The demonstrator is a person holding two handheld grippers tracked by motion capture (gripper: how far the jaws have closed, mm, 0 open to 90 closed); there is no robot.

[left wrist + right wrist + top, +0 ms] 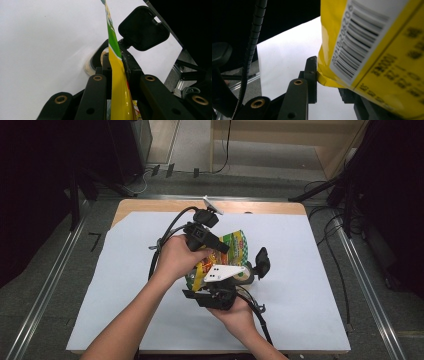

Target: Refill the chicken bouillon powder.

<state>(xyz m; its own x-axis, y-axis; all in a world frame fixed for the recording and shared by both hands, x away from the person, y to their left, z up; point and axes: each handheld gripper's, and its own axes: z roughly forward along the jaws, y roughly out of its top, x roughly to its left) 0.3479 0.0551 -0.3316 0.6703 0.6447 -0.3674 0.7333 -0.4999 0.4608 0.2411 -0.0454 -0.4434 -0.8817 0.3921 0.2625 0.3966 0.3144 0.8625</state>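
Note:
A yellow and green snack bag is held up over the middle of the table between both grippers. My left gripper comes in from the upper left and is shut on the bag. In the left gripper view the thin bag edge runs pinched between the jaws of the left gripper. My right gripper, with its white plate on top, reaches up from below. In the right gripper view the barcode corner of the bag sits in the right gripper; the bag hides one jaw.
White paper covers the wooden table. A roll of tape lies on the paper just right of the bag, and the tape roll lies beyond the jaws in the left gripper view. Cables and metal rails run along both table sides.

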